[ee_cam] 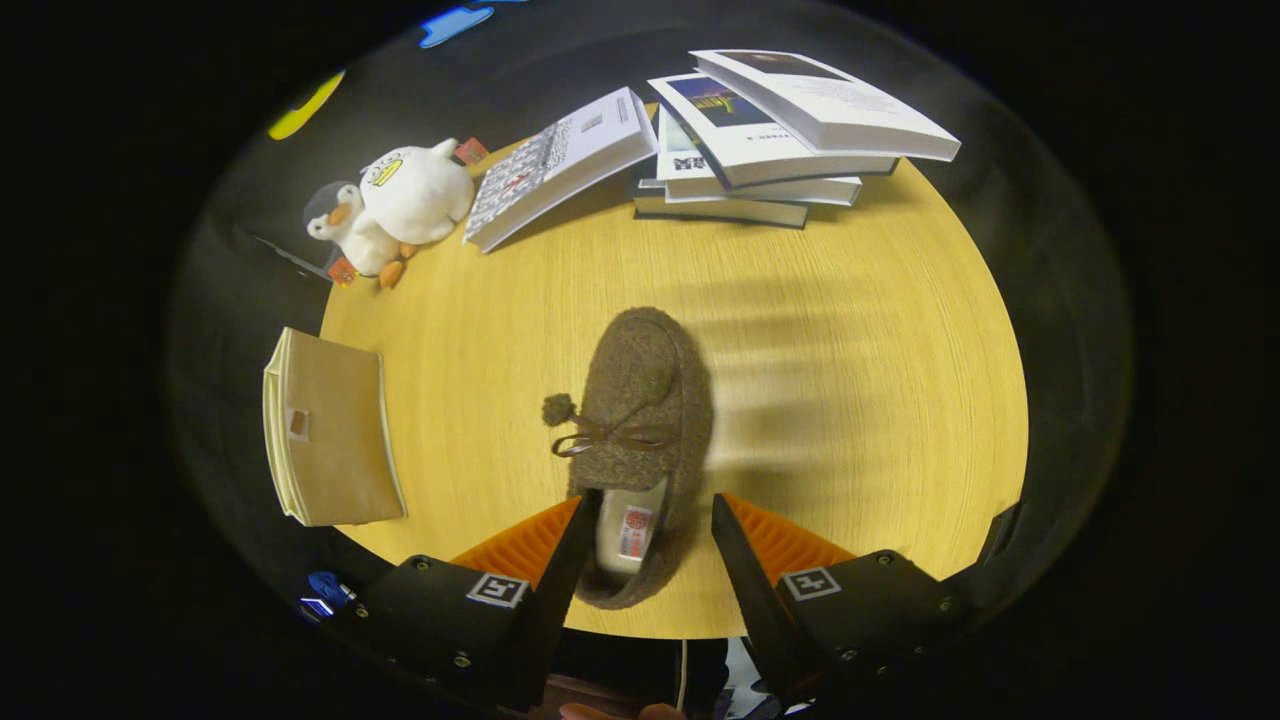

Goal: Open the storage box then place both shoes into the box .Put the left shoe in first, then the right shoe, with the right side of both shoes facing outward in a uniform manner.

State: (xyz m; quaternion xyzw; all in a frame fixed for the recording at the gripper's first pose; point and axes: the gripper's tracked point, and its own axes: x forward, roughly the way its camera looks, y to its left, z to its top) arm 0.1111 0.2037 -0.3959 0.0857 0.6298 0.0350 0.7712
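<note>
A brown woolly shoe point(640, 380) with a small bow and a pompom lies on the round wooden table point(860, 340), toe pointing away from me. Its heel end sits between the fingers of my gripper point(652, 500). The left finger overlaps the shoe's left rim at the opening. The right finger stands just off the shoe's right side with a thin gap. The jaws are apart and I do not see both pressing on the shoe. A pale lining with a small label shows inside the opening.
A tan flat book-like case point(325, 440) lies at the table's left edge. Two white plush birds point(395, 205) sit at the far left. A book point(555, 165) leans beside a stack of books point(790, 130) at the far edge. Bare table lies right of the shoe.
</note>
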